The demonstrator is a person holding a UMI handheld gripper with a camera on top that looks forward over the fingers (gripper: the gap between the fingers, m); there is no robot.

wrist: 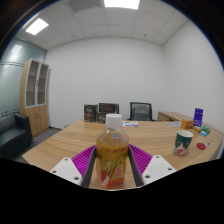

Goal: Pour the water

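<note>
Between the tool's [111,168] two fingers stood a clear bottle [112,155] with a white cap, an amber drink inside and a printed label low on its body. Both purple pads [84,156] appeared to press against its sides, so the tool was judged clenched on the bottle. The bottle was upright with its cap on, which suits carrying rather than pouring.

Whether its base rested on the desk [70,140] or hung clear of it could not be told, as the fingers hid it.

Toward the desk's right end stood a patterned paper cup [183,142], well apart from the bottle; it was the likely receiver, set on open wood where a tilted bottle could reach it. Beyond the cup lay small items too small to name. Office chairs [141,111] stood along the far edge.

Pouring was judged not yet begun; the cap would have to come off first.
</note>
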